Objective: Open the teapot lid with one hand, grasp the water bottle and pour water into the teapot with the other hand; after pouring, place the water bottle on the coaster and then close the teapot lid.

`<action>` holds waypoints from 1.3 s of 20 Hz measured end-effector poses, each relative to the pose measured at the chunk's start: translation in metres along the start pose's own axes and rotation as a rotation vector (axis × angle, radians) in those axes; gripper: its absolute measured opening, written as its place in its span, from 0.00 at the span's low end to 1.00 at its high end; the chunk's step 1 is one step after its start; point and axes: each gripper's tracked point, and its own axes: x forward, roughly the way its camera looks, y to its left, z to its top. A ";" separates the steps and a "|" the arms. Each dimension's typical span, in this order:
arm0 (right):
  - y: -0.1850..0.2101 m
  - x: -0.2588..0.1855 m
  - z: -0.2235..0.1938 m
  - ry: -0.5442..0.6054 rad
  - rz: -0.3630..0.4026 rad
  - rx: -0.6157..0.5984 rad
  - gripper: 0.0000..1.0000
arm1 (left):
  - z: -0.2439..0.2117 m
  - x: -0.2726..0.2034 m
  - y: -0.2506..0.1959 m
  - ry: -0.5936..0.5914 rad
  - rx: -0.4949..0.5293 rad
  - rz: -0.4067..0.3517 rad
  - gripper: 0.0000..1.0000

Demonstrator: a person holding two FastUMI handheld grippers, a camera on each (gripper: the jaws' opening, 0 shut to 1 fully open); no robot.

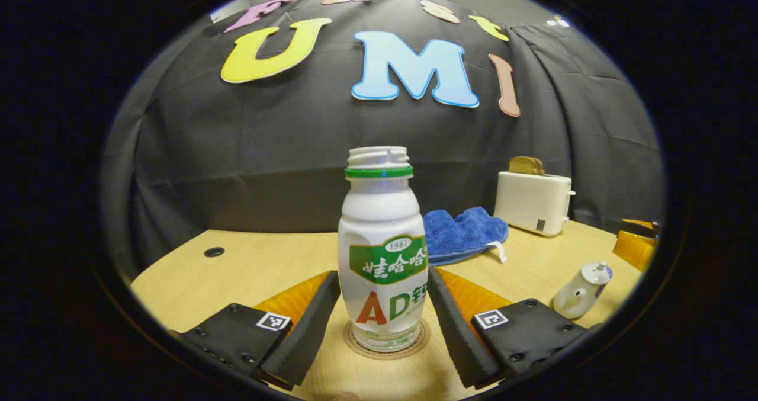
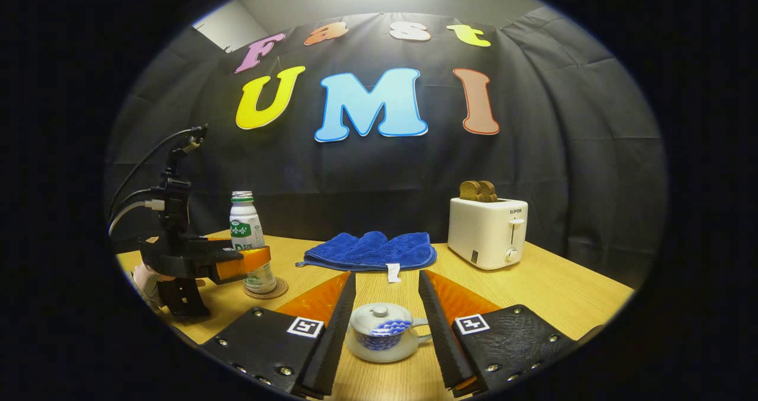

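So the printing here sits on the white plastic water bottle [image 1: 382, 253]: a green label band with white characters, and big red and green letters below it. The white boxy toaster [image 2: 487, 232] has a small dark brand word up front.

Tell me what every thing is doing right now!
Water bottle: uncapped, upright on the coaster.
Teapot: lid on.
Left hand-held gripper: open around the bottle.
Right hand-held gripper: open around the teapot.
Toaster: bread sticking up.
Blue cloth: lying crumpled.
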 end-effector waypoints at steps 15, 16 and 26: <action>0.005 -0.006 0.010 -0.037 0.019 0.024 0.66 | 0.012 -0.066 -0.004 -0.073 0.050 0.086 0.95; 0.007 -0.009 0.014 -0.050 0.024 0.030 0.66 | 0.012 -0.073 -0.006 -0.079 0.043 0.088 0.98; 0.030 -0.059 0.005 -0.040 0.045 0.067 0.66 | 0.023 -0.170 -0.042 -0.152 0.016 0.086 1.00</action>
